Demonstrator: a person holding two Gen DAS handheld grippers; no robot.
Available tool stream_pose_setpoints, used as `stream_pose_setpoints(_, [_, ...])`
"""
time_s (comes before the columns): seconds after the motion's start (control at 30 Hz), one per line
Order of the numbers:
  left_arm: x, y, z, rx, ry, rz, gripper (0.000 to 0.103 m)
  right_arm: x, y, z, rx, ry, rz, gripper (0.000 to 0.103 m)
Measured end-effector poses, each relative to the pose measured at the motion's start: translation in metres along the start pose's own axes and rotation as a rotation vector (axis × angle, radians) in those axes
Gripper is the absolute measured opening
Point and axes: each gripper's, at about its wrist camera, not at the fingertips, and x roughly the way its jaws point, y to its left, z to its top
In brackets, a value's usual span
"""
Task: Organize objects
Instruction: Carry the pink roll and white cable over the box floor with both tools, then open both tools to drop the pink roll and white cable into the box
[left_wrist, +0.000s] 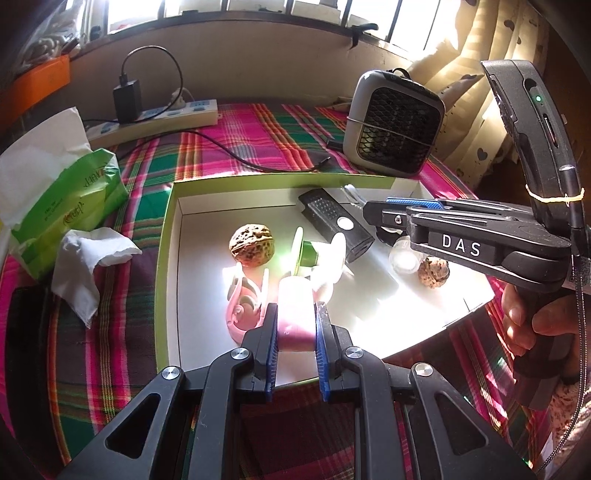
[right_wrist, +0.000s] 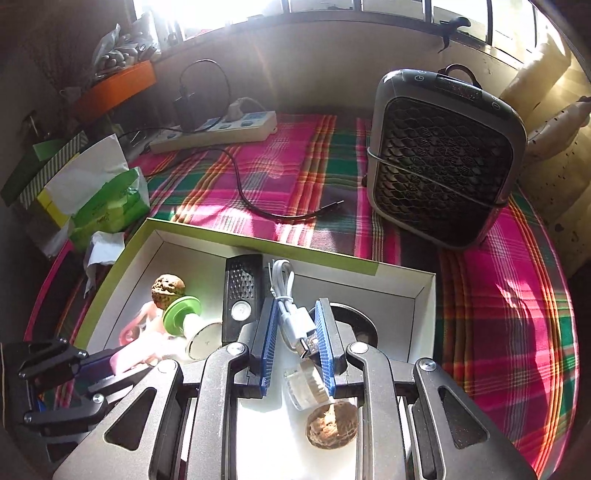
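Two wrinkled, hard-shelled walnuts lie in the shallow white cardboard box (left_wrist: 168, 236) with its green rim: the larger walnut (left_wrist: 252, 244) near the back left, the smaller walnut (right_wrist: 331, 424) at the front right beside one clear round jar (right_wrist: 308, 384). One black ribbed remote-shaped device (right_wrist: 242, 291) lies there too. The left tool (left_wrist: 295, 332) is clamped on one smooth pink cylinder (left_wrist: 295, 314) over the box, while the right tool (right_wrist: 299, 339) pinches one coiled white USB cable (right_wrist: 291, 314), also above the box.

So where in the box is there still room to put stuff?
The box's back-left corner, behind the big walnut, is bare white floor. The middle is crowded: green spool, black remote, pink pieces.
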Motion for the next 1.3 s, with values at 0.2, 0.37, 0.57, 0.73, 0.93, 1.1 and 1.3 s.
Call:
stream_pose_setpoints(0.2, [0.001,0.002,0.0,-0.001,0.003,0.005,0.016,0.006,0.002,0.0,-0.008,0.011,-0.017,0.022])
stream_pose_setpoints(0.37, [0.001,0.002,0.001,-0.004,0.005,0.007,0.016,0.006,0.001,0.0,-0.007,0.012,-0.021,0.022])
stream_pose_setpoints(0.57, [0.002,0.002,0.001,-0.011,0.011,0.011,0.019,0.007,0.002,0.001,-0.004,0.013,-0.022,0.022])
stream_pose_setpoints(0.73, [0.002,0.002,0.002,-0.012,0.014,0.011,0.02,0.007,0.002,0.001,-0.001,0.015,-0.022,0.022])
stream_pose_setpoints(0.93, [0.001,0.001,0.001,-0.012,0.016,0.02,0.021,0.006,0.0,0.001,0.012,0.006,-0.017,0.029])
stream_pose_setpoints(1.1, [0.0,0.001,0.001,-0.005,0.015,0.027,0.026,0.003,-0.001,-0.001,0.023,-0.004,-0.012,0.033])
stream_pose_setpoints(1.3, [-0.002,0.002,0.001,-0.012,0.012,0.05,0.035,-0.006,-0.001,-0.005,0.029,-0.025,-0.007,0.04])
